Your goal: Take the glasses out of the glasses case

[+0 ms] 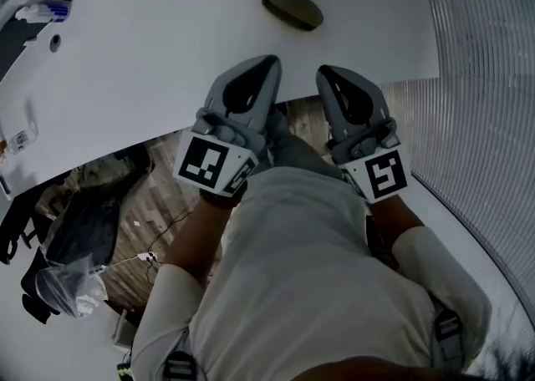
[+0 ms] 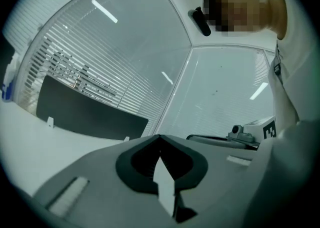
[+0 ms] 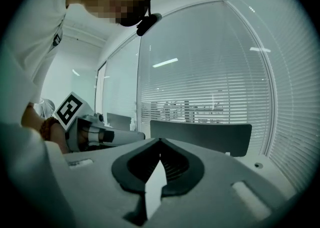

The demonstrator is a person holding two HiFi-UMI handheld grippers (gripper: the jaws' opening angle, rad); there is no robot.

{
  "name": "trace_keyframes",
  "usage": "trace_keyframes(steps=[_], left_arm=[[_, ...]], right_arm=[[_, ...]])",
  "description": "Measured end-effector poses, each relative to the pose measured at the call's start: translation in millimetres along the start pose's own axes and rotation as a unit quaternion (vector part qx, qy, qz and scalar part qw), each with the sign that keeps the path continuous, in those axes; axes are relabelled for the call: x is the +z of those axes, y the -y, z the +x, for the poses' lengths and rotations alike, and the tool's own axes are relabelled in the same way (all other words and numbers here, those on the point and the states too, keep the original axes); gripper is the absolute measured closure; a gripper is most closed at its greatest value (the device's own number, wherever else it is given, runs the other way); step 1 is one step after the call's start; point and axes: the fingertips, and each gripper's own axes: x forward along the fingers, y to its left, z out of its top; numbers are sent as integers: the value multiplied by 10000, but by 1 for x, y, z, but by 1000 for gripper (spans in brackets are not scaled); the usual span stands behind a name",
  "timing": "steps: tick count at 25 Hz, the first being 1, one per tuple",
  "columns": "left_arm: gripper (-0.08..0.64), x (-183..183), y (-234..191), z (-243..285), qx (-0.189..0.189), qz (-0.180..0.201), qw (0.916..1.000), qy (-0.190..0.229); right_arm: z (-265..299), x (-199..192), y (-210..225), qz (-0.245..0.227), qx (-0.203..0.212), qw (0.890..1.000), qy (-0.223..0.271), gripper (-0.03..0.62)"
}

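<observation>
A dark olive glasses case [image 1: 292,6] lies closed on the white table [image 1: 150,45], near its far side. My left gripper [image 1: 266,62] and right gripper [image 1: 328,72] hover side by side at the table's near edge, short of the case and apart from it. Both are shut with nothing between the jaws. In the left gripper view the left gripper [image 2: 160,138] shows its jaws meeting at the tip, with the right gripper [image 2: 250,136] beside it. The right gripper view shows the same for the right gripper [image 3: 160,143], with the left gripper [image 3: 97,134] at its left. The case is in neither gripper view.
Glass walls with blinds [image 1: 485,53] curve around the table's right side. A dark panel [image 3: 200,137] stands at the table's far edge. Bags and a plastic-wrapped item [image 1: 71,287] sit on the floor at lower left. Small items [image 1: 21,137] rest at the table's left edge.
</observation>
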Motion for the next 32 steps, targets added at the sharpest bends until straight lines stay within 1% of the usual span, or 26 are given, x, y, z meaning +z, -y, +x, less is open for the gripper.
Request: trace_keyframes(steps=[4,10,14,18,19,20,25,26,28,30,32], left_arm=[[560,-6,3,3,-38,-93,9999,-2],[560,-19,-11,20,87,-112,9999,-76],[556,-49,-29,36,233,-151,9992,-275],[555,-85,-55,52,505,-296,9969,-525],[554,-94,-62,56,597,-367,9957,-604],[550,-104,-68,60,691,-456,9942,-682],[517,-143,-104,82,1129,-839,9856,-942],[511,-151,-109,87,1217,-924,9832,-999],[476,-164,-119,94,1359,-1175,9777,-1086],[469,-174,-128,100,1470,-1411,9723,-1144],[469,-183,-135,104,1575,-1556,9674,-1230]], right_arm=[[-1,-3,0,-117,9,9999,-77,591],[15,-16,23,-563,83,9981,-250,591],[30,-35,38,-910,144,9947,-464,591],[46,-54,45,-1069,284,9919,-625,589],[51,-59,46,-1106,328,9910,-684,586],[55,-65,48,-1141,373,9900,-744,566],[79,-93,59,-1413,503,9842,-942,563],[83,-98,62,-1471,522,9828,-992,557],[90,-107,66,-1592,577,9795,-1089,548],[96,-117,69,-1672,644,9765,-1195,540],[101,-129,70,-1758,703,9730,-1318,529]])
